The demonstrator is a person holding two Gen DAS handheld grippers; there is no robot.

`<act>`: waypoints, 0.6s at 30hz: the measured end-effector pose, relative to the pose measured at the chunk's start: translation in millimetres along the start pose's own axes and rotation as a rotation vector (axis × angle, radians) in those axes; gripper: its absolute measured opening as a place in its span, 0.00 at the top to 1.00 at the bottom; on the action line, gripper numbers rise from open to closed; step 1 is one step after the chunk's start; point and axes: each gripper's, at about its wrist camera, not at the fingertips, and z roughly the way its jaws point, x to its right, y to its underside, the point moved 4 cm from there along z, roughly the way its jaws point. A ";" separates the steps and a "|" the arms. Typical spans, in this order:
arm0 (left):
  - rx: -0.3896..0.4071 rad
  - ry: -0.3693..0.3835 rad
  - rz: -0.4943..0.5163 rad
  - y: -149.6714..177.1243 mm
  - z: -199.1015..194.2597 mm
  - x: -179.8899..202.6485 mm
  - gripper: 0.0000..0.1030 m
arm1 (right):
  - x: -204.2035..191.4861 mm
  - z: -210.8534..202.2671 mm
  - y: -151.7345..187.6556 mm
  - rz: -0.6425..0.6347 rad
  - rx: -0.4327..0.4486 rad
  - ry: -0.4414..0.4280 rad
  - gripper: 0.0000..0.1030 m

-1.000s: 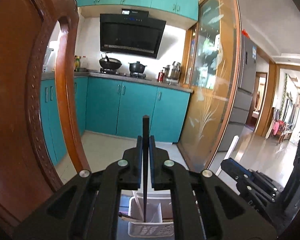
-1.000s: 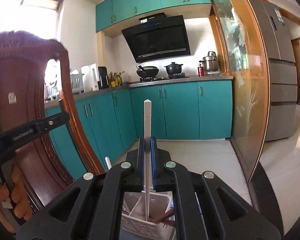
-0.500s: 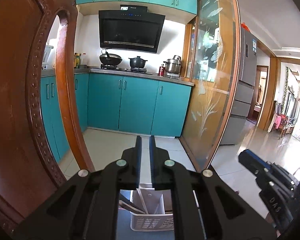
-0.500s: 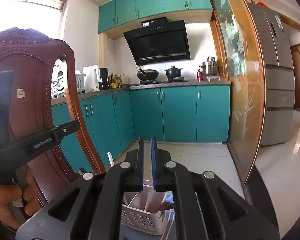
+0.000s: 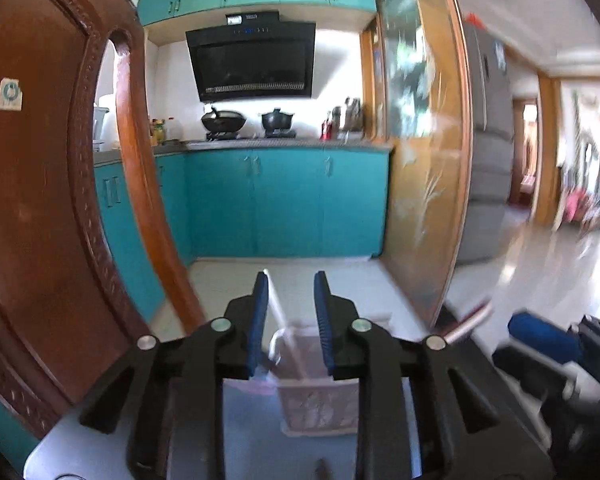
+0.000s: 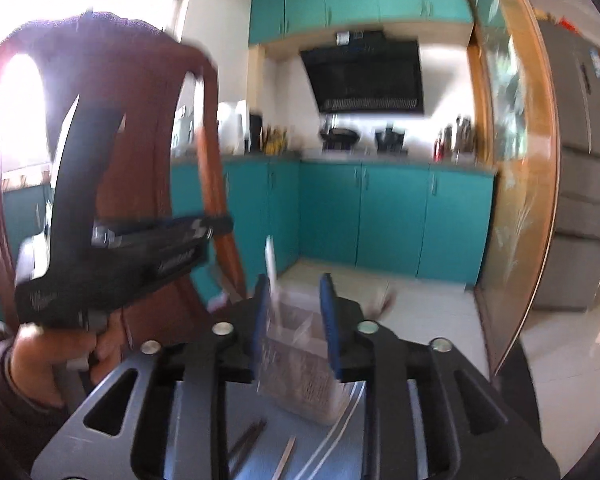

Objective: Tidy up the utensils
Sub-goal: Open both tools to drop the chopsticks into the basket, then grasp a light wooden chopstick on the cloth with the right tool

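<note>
A white perforated utensil basket (image 5: 320, 404) stands on the grey table, straight ahead of both grippers; it also shows in the right wrist view (image 6: 304, 372). A white utensil (image 5: 284, 332) stands in it, leaning left, and shows in the right wrist view (image 6: 271, 276). My left gripper (image 5: 290, 316) is open and empty, behind the basket. My right gripper (image 6: 294, 320) is open and empty. Loose utensils lie on the table near the right gripper: a dark pair of chopsticks (image 6: 246, 442), a pale one (image 6: 286, 456) and a white one (image 6: 336, 432).
A carved wooden chair back (image 5: 44, 200) stands close on the left, beyond the table edge. The other gripper (image 6: 112, 256) and the hand holding it are at left in the right wrist view. Teal kitchen cabinets (image 5: 284, 204) and a glass sliding door (image 5: 424, 160) lie behind.
Both grippers let go of the utensils they held upright over the basket, opened wide, and drew back. Both views are motion-blurred now.
</note>
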 end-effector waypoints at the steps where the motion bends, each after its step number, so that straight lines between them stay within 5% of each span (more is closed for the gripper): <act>1: -0.014 0.001 0.014 8.0 1.9 3.1 0.76 | 2.6 7.9 16.7 0.024 -0.059 -0.006 0.71; 7: -0.129 0.035 0.047 52.7 15.6 11.7 0.76 | 9.5 44.3 65.5 0.079 -0.291 0.018 0.71; 18: -0.220 0.039 0.032 79.3 32.9 1.8 0.68 | 4.1 111.5 155.0 0.075 -0.691 0.085 0.70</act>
